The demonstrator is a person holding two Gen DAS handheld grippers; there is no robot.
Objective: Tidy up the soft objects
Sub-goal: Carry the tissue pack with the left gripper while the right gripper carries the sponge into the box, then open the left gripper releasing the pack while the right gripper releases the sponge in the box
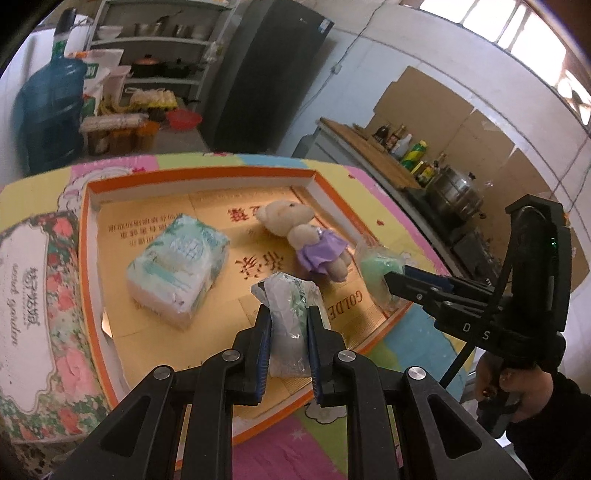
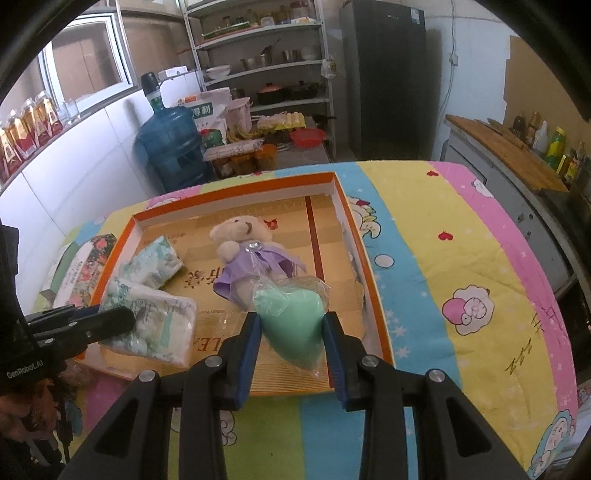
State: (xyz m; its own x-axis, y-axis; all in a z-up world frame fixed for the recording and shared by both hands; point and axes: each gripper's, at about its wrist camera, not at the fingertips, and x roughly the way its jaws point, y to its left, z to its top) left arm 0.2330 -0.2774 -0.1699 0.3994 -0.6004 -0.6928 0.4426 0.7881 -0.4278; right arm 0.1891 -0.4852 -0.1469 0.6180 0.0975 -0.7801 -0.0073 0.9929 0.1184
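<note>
Metal shelving point(image 2: 258, 62), dark fridge point(image 2: 384, 74), bright windows point(image 1: 517, 22).

Colours in and around the orange tray

The tray point(image 2: 373, 295) has an orange rim, white inner walls and a golden floor with red characters. The bear point(image 2: 243, 240) is cream with a lilac dress. The tissue pack point(image 1: 177, 266) is white with a pale green and blue print. The heart-shaped soft thing point(image 2: 291, 325) is mint green inside clear plastic. The tablecloth point(image 2: 461, 258) has yellow, pink, blue and green stripes with cartoon sheep and small red hearts. The box point(image 1: 37, 295) beside the tray shows pink and red flowers.
</note>
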